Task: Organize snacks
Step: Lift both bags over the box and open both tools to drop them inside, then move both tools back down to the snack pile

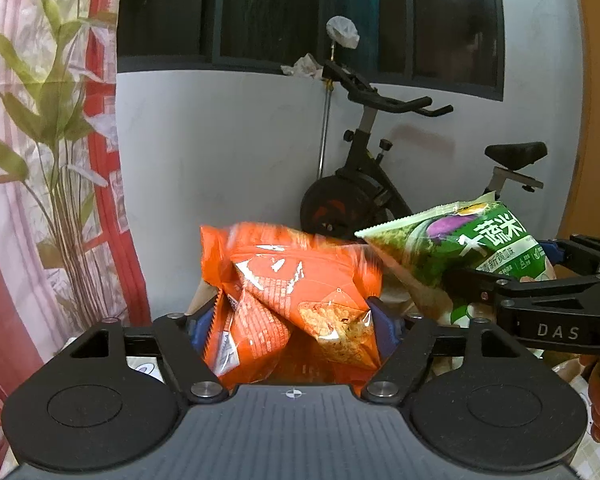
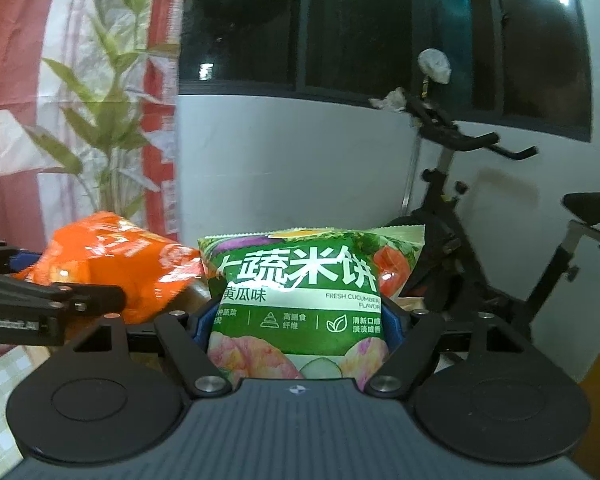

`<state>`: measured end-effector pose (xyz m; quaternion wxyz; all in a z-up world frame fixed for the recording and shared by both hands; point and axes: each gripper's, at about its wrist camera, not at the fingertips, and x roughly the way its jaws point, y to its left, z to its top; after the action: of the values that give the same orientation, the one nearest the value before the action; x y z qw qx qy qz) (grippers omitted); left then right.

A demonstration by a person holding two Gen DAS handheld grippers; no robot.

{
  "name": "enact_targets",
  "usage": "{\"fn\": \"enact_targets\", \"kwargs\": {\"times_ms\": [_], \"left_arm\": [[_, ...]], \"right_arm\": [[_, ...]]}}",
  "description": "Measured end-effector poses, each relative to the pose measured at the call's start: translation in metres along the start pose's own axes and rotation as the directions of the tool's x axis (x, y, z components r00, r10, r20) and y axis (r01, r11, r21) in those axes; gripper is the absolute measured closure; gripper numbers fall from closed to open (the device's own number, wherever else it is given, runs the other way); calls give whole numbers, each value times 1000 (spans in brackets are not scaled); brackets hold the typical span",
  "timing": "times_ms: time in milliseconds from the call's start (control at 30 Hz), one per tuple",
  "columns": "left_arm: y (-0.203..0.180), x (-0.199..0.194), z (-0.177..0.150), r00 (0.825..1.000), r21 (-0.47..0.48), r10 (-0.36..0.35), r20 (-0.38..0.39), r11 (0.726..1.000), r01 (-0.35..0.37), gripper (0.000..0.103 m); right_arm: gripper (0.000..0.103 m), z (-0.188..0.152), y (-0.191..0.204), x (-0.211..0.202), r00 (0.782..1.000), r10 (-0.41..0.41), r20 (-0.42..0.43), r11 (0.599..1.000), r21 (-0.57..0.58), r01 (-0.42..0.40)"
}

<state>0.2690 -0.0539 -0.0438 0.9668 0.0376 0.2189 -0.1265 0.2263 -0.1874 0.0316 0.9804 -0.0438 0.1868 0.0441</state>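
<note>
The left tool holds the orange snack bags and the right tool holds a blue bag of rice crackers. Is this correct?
One detail is wrong: the bag in the right tool is green, not blue, as the right wrist view shows; this green bag of rice crackers says "Fresh Cucumber Flavor". The left tool does hold the orange snack bags.

A lived-in room of a home: an exercise bike (image 1: 364, 184) stands against a pale wall (image 1: 220, 152) under a dark window (image 1: 260, 12), with a red-and-white leaf-printed curtain (image 1: 48, 140) hanging at the left.
</note>
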Motion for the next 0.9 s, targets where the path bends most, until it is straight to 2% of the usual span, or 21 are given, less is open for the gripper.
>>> {"fn": "enact_targets", "kwargs": {"times_ms": [133,233,367,567,900], "left_arm": [[3,1,0,1000,-5,16,-5,1000,-16,19],[5,-1,-1,1000,-12,18,-7,1000,-18,19],[6,-5,-1,1000,-14,17,-15,1000,-17,19],[9,-22,3,1000,-20,13,-19,1000,-13,19],[21,-77,-8,999,-23,23,-27,999,-24,19]], "right_arm": [[23,1,3,6,999,35,-20,999,12,-34],[20,3,-6,13,996,82,-43,991,111,-77],[15,7,-15,16,996,77,-53,979,193,-66],[15,9,-13,1,997,64,-54,988,144,-56],[15,-4,-7,-50,994,89,-69,991,108,-81]]}}
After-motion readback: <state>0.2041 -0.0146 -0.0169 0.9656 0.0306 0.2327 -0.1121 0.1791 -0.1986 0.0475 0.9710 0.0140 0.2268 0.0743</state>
